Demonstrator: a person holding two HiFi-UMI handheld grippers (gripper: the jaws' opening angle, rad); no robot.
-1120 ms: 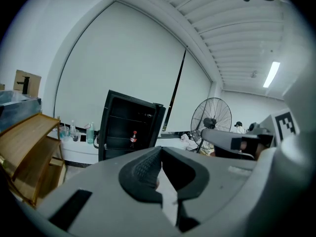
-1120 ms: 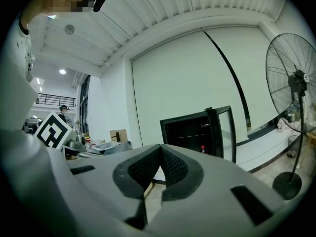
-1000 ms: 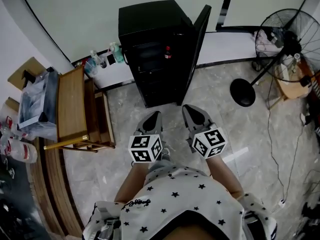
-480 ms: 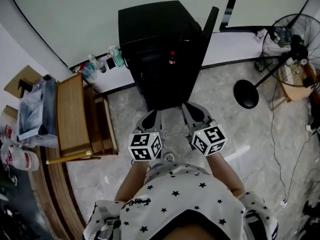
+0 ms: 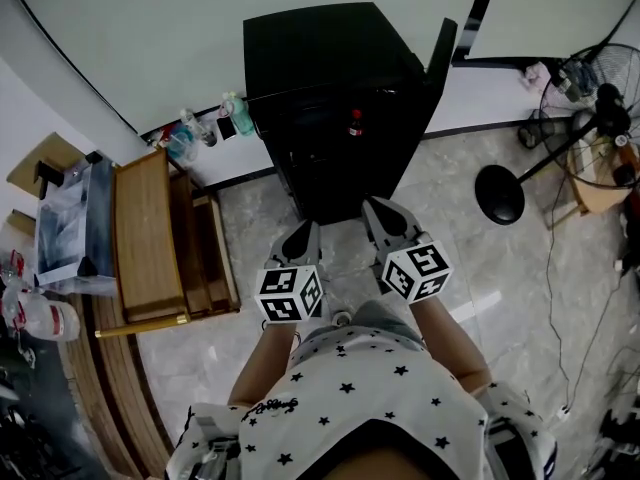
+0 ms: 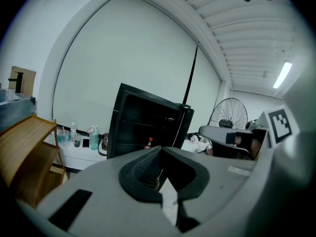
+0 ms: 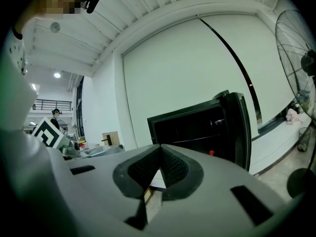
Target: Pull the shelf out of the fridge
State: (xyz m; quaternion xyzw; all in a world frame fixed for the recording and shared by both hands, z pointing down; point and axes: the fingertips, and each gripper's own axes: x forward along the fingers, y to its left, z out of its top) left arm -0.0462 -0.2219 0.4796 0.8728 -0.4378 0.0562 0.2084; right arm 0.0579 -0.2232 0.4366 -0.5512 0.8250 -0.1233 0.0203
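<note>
Head view: left gripper (image 5: 306,232) and right gripper (image 5: 378,210) — jaws together (nothing held) — point at fridge (image 5: 330,108).

- The fridge (image 5: 330,98) stands ahead of you against the wall, with its door (image 5: 441,63) open on the right.
- A bottle (image 5: 354,123) sits inside it.
- To your left is the wooden rack (image 5: 150,233).
- To your right is the standing fan (image 5: 605,98).

The grey left gripper (image 6: 161,149), jaws together and empty, is facing a tall black open fridge (image 6: 143,125) — a red-capped bottle (image 6: 149,142) is standing inside.
</note>
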